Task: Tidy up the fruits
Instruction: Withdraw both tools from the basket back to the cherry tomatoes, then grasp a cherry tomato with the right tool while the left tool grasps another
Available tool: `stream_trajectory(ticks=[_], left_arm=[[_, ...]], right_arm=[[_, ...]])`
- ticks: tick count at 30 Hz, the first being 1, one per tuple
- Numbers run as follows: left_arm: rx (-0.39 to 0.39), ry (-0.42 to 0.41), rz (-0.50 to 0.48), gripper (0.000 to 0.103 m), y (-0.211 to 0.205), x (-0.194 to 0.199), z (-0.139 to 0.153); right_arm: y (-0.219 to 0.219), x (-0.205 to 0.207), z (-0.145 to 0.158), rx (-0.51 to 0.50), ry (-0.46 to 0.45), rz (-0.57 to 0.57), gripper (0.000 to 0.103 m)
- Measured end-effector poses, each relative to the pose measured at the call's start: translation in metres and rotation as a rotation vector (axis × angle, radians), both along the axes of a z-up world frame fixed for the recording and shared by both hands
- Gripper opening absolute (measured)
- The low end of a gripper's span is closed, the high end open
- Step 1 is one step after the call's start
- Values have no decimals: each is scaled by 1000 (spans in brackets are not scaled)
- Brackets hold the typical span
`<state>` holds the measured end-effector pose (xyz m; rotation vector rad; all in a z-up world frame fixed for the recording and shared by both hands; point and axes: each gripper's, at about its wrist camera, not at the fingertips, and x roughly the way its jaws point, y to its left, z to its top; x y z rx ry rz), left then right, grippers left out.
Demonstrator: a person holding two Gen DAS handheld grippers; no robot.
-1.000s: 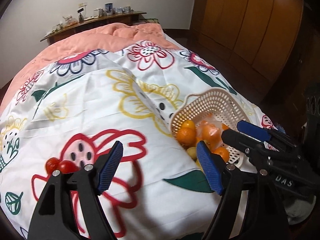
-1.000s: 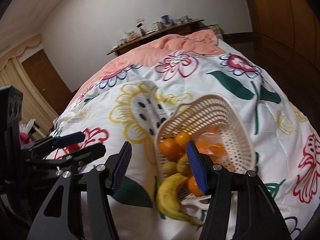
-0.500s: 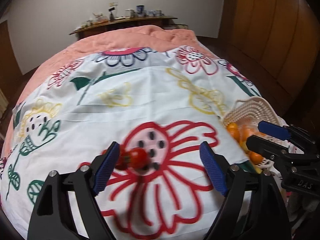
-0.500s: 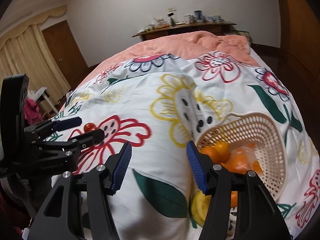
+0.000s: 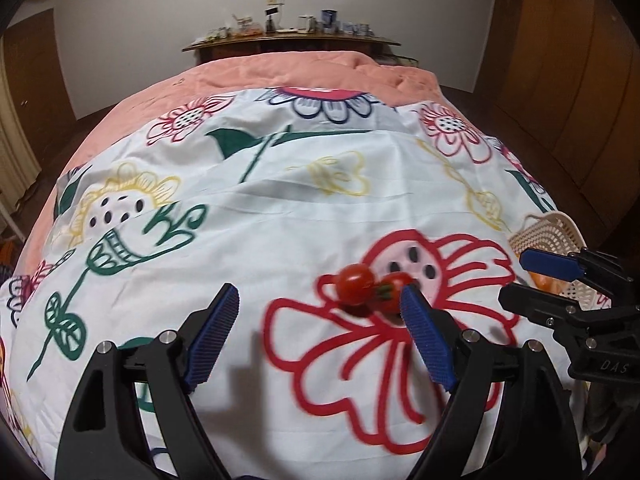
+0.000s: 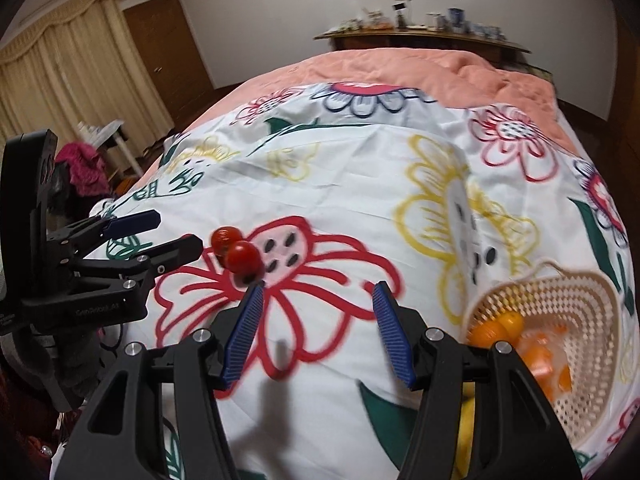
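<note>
Two red tomatoes (image 5: 354,284) lie touching each other on the flowered bedspread, just beyond the right fingertip of my left gripper (image 5: 320,336). That gripper is open, with only cloth between its blue pads. In the right wrist view the tomatoes (image 6: 242,258) sit ahead of the left pad of my right gripper (image 6: 318,336), which is also open and holds nothing. The left gripper (image 6: 176,232) shows at the left edge there, its tips close to the tomatoes. A cream plastic basket (image 6: 568,292) lies tipped at the right with oranges (image 6: 496,328) in it.
A yellow banana (image 6: 466,420) peeks out behind the right finger, next to the basket. The basket's rim (image 5: 548,232) and my right gripper (image 5: 514,276) show at the right of the left wrist view. A pink quilt (image 5: 300,72) covers the far bed. A cluttered wooden shelf (image 5: 288,38) stands behind it.
Both grippers have swung left across the bed, away from the basket and toward the tomatoes. The tomatoes now sit by the left gripper's right finger. The left jaws stand slightly wider.
</note>
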<state>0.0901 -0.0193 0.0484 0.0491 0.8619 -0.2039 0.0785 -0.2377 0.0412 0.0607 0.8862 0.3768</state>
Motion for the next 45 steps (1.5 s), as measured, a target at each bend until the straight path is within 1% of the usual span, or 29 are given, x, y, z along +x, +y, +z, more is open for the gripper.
stream_trajectory(ticks=[4,8,11,14,16,22,26,28,31,34,36,40,45], left_arm=[[-11,-3,28,84,15,1,0],[-11,-2,55,84,27,3,-2],[-16,-6,68,84,34,4,-3],[-25,-9,78,84,40,4,-4],[-31,-10,86,84,44,5,-4],[-48,-13,95,84,54,6,-4],[-54,-10,96,84,55,6,-6],[-53,-10,96,84,55,6,-6],[-50,-11,95,84,55,7,-6],[-52,-10,87,84,53,7,-7],[-44,-8,70,84,46,8,-9],[-32,3,6,84,22,8,-10],[-12,16,-42,84,-1,11,-11]], right_arm=[[21,12,-3,-15,34,71,57],[39,21,-8,-53,70,134,57],[54,28,-10,-98,80,171,56],[66,33,-11,-123,79,197,55],[74,38,-12,-136,83,212,51],[90,46,-20,-187,100,239,44],[98,50,-25,-225,112,247,31],[99,48,-25,-241,104,247,30],[96,46,-22,-235,85,230,30],[85,42,-14,-197,63,197,30],[77,39,-10,-177,52,173,30],[58,34,-5,-138,39,124,30],[35,28,0,-89,25,78,30]])
